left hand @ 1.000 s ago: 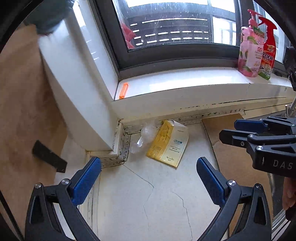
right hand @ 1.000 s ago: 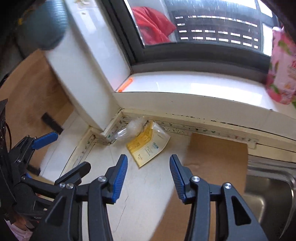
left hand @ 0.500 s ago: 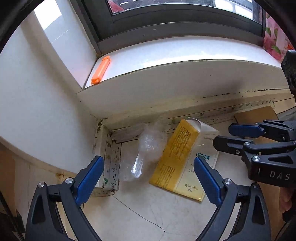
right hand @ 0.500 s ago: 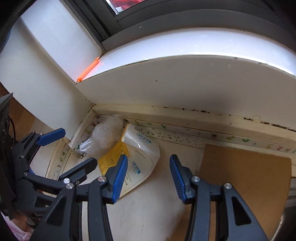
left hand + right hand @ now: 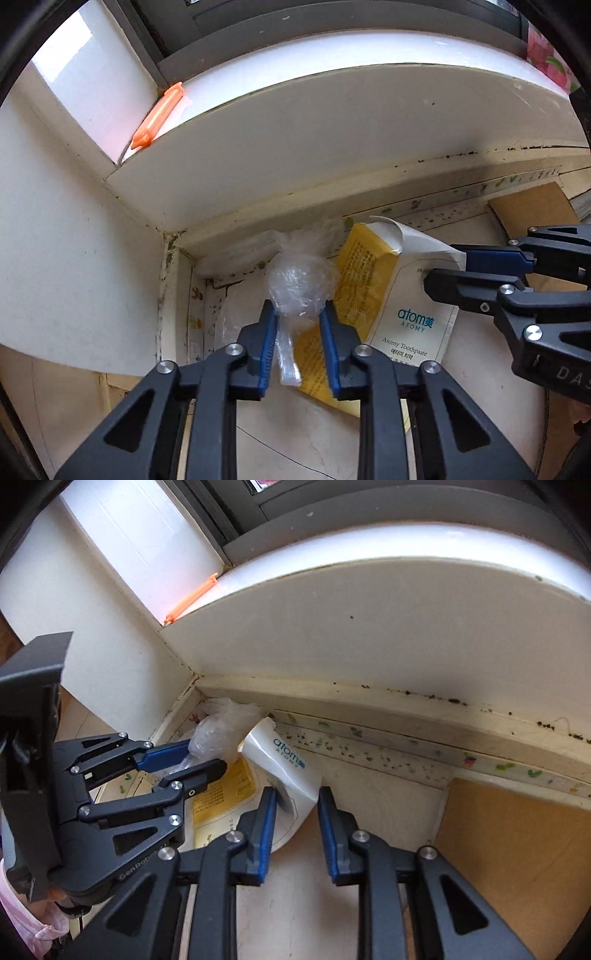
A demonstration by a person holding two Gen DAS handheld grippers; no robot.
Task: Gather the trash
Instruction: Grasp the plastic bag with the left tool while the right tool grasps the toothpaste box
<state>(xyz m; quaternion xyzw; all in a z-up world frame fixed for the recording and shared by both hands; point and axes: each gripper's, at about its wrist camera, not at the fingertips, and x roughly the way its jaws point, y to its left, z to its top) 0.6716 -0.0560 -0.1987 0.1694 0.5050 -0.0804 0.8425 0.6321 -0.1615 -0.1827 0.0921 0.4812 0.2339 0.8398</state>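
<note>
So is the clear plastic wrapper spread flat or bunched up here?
Bunched up. The clear plastic wrapper bulges as a crumpled ball between the left tongs, which have closed around its lower part, beside the toothpaste box.

Two grippers: left gripper (image 5: pixel 297 314), right gripper (image 5: pixel 295 797). One crumpled clear plastic bag (image 5: pixel 301 280). One toothpaste package (image 5: pixel 399 317). One orange clip (image 5: pixel 159 114). One cardboard sheet (image 5: pixel 517 849).
</note>
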